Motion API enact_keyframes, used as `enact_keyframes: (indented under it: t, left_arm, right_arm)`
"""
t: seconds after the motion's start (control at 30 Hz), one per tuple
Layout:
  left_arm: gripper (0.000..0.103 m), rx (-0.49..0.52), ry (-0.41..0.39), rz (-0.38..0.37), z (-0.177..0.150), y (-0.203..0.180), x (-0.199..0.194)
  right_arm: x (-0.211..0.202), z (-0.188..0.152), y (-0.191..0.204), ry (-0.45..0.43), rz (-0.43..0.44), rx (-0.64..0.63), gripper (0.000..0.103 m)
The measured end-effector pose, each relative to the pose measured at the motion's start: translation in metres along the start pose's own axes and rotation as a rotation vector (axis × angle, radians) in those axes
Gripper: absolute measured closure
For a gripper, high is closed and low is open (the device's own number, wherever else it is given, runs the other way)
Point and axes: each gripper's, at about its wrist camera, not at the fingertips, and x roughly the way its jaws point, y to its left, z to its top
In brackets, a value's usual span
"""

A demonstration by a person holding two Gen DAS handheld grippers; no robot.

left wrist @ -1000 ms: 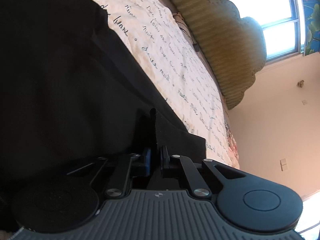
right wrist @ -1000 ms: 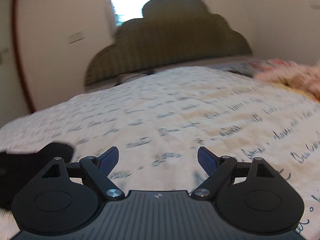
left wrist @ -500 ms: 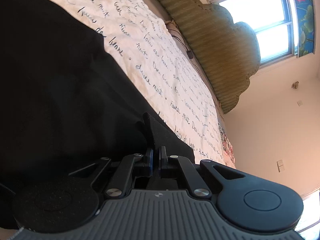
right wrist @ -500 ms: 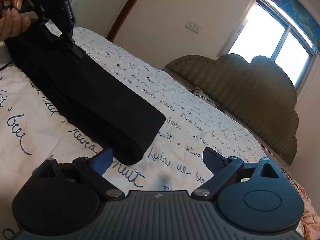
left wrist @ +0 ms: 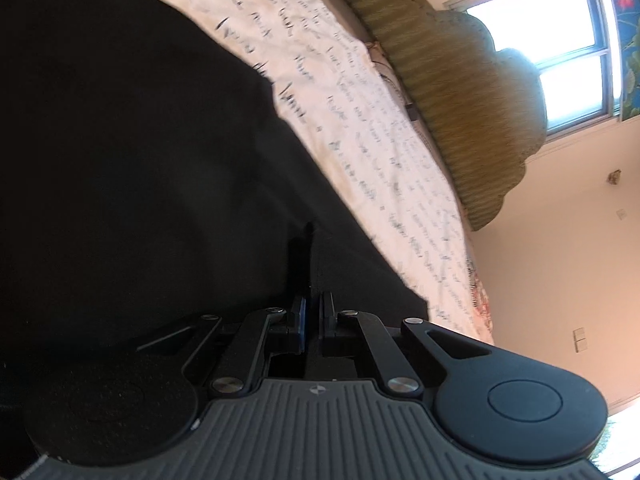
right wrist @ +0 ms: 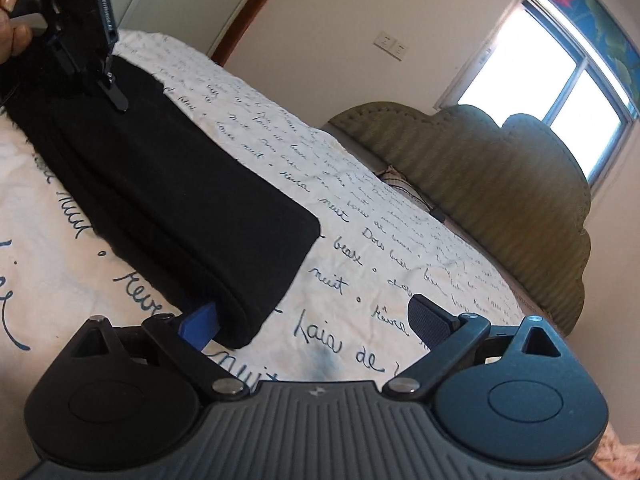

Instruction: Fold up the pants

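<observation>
Black pants (right wrist: 176, 196) lie folded lengthwise on the white bedspread with handwriting print (right wrist: 360, 240), running from the far left toward me. My left gripper (left wrist: 311, 312) is shut on a pinched ridge of the pants' black cloth (left wrist: 140, 160); it also shows in the right wrist view (right wrist: 102, 76) at the pants' far end, held by a hand. My right gripper (right wrist: 316, 320) is open and empty just above the bed at the pants' near end. Its left fingertip (right wrist: 200, 326) touches or nearly touches the cloth edge.
An olive padded headboard (right wrist: 500, 184) stands at the bed's far end, below a bright window (right wrist: 560, 80). A dark cable or plug (right wrist: 436, 213) lies by the headboard. A pink patterned fabric (left wrist: 478, 292) lies at the bed's edge.
My right gripper has swung from facing the headboard to the pants and moved close to their near end. My left gripper has stayed shut on the cloth and shifted slightly.
</observation>
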Motion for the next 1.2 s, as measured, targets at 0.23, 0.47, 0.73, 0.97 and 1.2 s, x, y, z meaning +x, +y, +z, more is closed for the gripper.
enact_keyframes:
  t: [0.23, 0.47, 0.73, 0.97, 1.2]
  left_arm:
    - [0.096, 0.001, 0.007, -0.002, 0.002, 0.002, 0.001]
    - [0.092, 0.004, 0.01, -0.001, 0.005, 0.001, 0.008]
    - [0.087, 0.036, -0.012, 0.011, 0.001, 0.002, 0.009]
    - [0.084, 0.337, -0.116, 0.182, -0.01, -0.042, -0.045]
    - [0.07, 0.721, -0.291, 0.214, -0.065, -0.105, -0.059]
  right_arm:
    - [0.005, 0.006, 0.012, 0.035, 0.069, -0.166, 0.052]
    - [-0.003, 0.003, 0.025, 0.033, 0.141, -0.291, 0.091]
    - [-0.002, -0.006, 0.044, 0.071, 0.144, -0.402, 0.096]
    - [-0.025, -0.007, 0.019, 0.039, 0.153, -0.226, 0.045]
    - [-0.009, 0.015, -0.091, -0.025, 0.315, 0.421, 0.0]
